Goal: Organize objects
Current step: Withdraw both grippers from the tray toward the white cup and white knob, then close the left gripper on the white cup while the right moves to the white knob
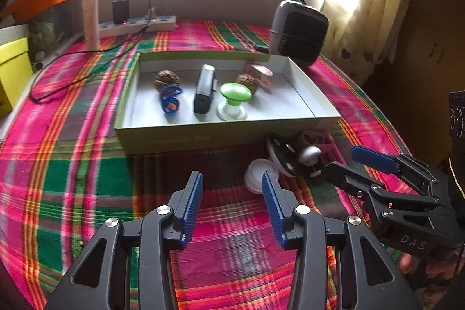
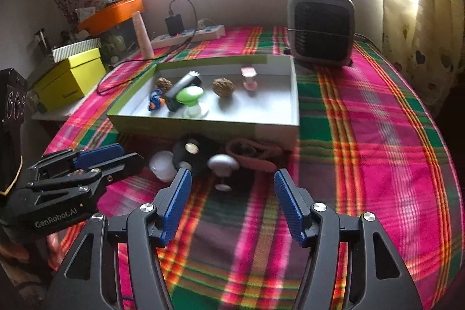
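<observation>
A: Here, from the left wrist: the left gripper (image 1: 232, 186) hangs over the plaid cloth (image 1: 72, 164), jaws partly open with nothing between them. A white cap (image 1: 255, 172) lies just past its right finger. What sits in the box (image 1: 174, 132)?

B: Two walnuts (image 1: 166, 79), a blue clip (image 1: 171, 100), a dark razor (image 1: 204, 89), a green knob (image 1: 234, 96) and a pink item (image 1: 261, 73). In front of the box lie a black disc (image 1: 283, 157) and a white knob (image 1: 308, 154). The right gripper (image 1: 344, 160) reaches in from the right, jaws spread, empty.

A: And from the right wrist?

B: The right gripper (image 2: 232, 185) shows wide-open jaws holding nothing; the white knob (image 2: 223, 163) stands just beyond them, apart from both pads. The cap (image 2: 163, 166), the disc (image 2: 191, 154) and a pink strap (image 2: 255, 154) lie near the box (image 2: 203, 127). The left gripper (image 2: 128, 154) enters at left, empty. A heater (image 2: 321, 25) stands behind the box.
</observation>
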`<control>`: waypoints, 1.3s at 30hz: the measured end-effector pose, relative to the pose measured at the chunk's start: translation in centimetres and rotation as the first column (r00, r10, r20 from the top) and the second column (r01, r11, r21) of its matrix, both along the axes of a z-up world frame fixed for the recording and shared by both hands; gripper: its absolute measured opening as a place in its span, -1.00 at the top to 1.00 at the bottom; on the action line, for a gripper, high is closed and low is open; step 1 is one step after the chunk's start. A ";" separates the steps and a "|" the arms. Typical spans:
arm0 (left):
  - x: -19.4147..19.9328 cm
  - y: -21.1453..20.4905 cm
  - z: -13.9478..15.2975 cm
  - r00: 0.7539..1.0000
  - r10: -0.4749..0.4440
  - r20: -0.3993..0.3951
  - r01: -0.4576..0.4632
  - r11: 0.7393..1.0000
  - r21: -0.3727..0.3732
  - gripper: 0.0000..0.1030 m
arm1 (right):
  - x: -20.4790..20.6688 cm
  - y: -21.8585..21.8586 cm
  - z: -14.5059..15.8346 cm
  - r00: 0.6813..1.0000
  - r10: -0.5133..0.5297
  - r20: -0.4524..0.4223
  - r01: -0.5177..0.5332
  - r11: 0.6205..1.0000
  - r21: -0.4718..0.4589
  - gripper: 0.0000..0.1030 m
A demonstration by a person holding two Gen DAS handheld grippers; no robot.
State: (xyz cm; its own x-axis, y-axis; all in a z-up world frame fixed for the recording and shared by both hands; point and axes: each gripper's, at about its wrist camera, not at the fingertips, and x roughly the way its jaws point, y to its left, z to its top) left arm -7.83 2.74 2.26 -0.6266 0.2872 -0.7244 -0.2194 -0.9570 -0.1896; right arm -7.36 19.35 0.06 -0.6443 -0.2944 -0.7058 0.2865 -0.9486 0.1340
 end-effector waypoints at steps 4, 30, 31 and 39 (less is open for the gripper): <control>-0.2 1.1 -0.4 0.999 -0.039 0.010 0.039 0.999 -0.011 0.19 | 0.0 0.9 -0.1 1.000 -0.025 0.009 0.025 1.000 -0.002 -0.17; -1.8 2.3 -1.4 0.999 -0.047 0.027 0.048 0.998 -0.051 0.38 | -0.9 0.6 -0.8 0.999 -0.002 0.047 0.002 1.000 0.004 -0.17; -1.9 2.1 -1.4 0.999 -0.043 0.029 0.044 0.998 -0.048 0.48 | -0.9 0.5 -0.8 0.999 -0.001 0.048 0.000 1.000 0.006 -0.17; -1.9 1.2 -1.4 0.999 -0.020 0.029 0.021 0.999 -0.028 0.49 | -1.1 -0.4 -1.0 0.998 0.006 0.055 -0.007 1.000 0.024 -0.17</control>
